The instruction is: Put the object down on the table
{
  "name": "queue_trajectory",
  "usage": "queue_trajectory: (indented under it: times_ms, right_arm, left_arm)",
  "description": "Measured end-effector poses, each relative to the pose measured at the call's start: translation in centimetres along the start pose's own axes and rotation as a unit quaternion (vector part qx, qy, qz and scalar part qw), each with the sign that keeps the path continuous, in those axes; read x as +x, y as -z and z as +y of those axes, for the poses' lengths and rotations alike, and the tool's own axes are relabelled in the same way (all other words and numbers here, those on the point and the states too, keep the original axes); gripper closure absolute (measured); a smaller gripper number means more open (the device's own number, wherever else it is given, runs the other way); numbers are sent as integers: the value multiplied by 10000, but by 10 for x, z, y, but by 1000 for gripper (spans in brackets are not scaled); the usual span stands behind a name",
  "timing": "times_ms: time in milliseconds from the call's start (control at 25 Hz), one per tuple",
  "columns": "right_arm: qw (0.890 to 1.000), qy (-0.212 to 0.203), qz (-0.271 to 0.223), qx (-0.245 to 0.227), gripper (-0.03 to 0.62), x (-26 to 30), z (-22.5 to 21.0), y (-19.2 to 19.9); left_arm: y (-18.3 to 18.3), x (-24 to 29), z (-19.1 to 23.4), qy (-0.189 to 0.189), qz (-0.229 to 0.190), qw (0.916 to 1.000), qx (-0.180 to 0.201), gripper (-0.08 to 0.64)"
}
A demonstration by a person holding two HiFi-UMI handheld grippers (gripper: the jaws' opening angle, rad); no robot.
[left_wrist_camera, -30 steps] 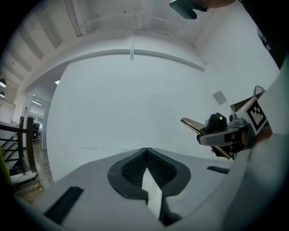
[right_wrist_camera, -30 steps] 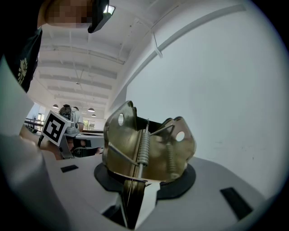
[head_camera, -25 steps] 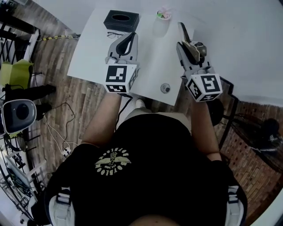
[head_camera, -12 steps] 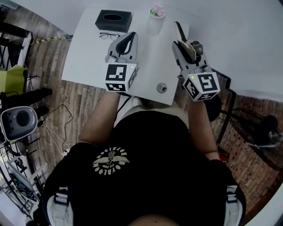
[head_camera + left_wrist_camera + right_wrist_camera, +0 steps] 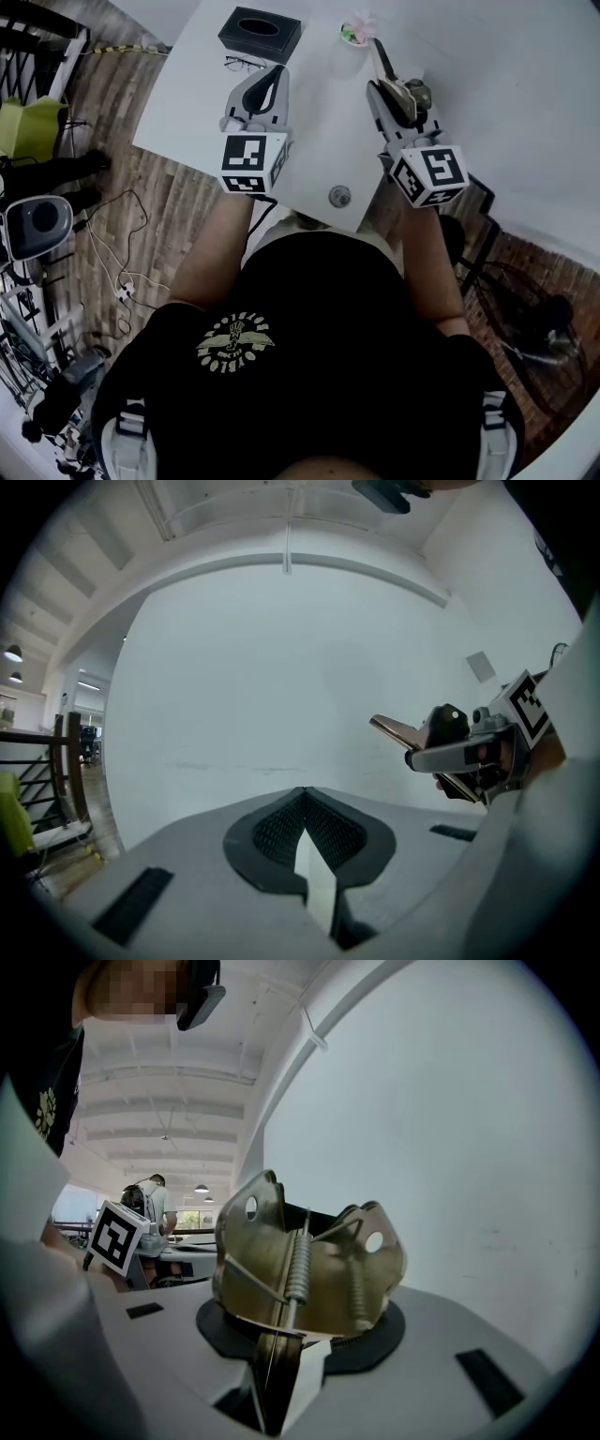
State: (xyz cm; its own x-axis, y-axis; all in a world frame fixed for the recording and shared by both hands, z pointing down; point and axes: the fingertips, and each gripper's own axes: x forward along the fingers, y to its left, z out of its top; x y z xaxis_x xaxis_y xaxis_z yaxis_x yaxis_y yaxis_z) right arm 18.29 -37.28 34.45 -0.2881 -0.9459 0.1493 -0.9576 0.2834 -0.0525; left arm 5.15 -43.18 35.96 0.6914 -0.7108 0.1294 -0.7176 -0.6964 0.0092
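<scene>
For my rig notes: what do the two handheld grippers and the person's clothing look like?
The left gripper and the right gripper are pale grey with dark ribbed jaw pads. Each carries a white cube with black square markers. The person wears a black shirt with a pale emblem.

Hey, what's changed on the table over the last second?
The right hand-held gripper carried the metal spring clamp forward over the table; the clamp's tip now sits nearer the cup. The left hand-held gripper barely shifted. Same as before: clamp still gripped, left jaws shut and empty, tissue box, glasses and small round object in place.
</scene>
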Motion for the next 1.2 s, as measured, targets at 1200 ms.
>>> queue_trajectory:
  times_ms: [1200]
  right_arm:
    - [9806,-1123,1513,547,517,54,-6,176]
  left_arm:
    - [80,-19,14,-1026,618,9922,-336,552]
